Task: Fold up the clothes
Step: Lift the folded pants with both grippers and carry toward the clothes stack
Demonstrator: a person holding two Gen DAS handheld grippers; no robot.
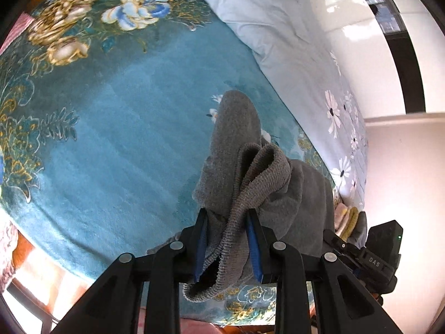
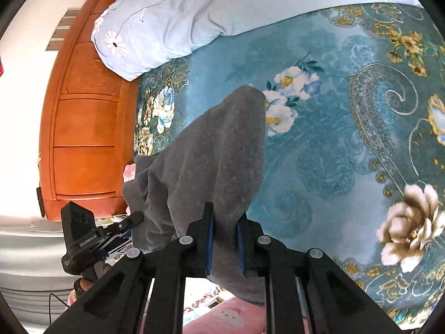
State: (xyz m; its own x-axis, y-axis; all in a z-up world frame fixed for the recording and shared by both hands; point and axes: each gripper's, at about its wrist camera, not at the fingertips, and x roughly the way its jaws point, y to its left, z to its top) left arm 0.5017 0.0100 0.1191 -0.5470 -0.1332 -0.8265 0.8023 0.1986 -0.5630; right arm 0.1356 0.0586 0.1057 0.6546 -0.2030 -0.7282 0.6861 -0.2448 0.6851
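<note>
Garment (image 1: 244, 172), grey and fleecy, hangs pinched in both my grippers above the bed. Closest to me, my left gripper (image 1: 227, 217) is clamped on its ribbed hem (image 1: 258, 183), the knit band bunched between the blue pads (image 1: 253, 247) and looping down under them. My right gripper (image 2: 224, 217) is closed on another stretch of the same cloth, pads pressed narrow on a plain fold of it. From each grip the fabric drapes away in a tapering flap over the teal floral blanket (image 1: 111, 128); whether its far end touches the blanket I cannot tell. In each wrist view I see the other gripper off to the side. Farther out, a pale blue pillow (image 2: 167, 19) with white daisies lies on the blanket. Beyond it stands an orange wooden headboard (image 2: 83, 128).
</note>
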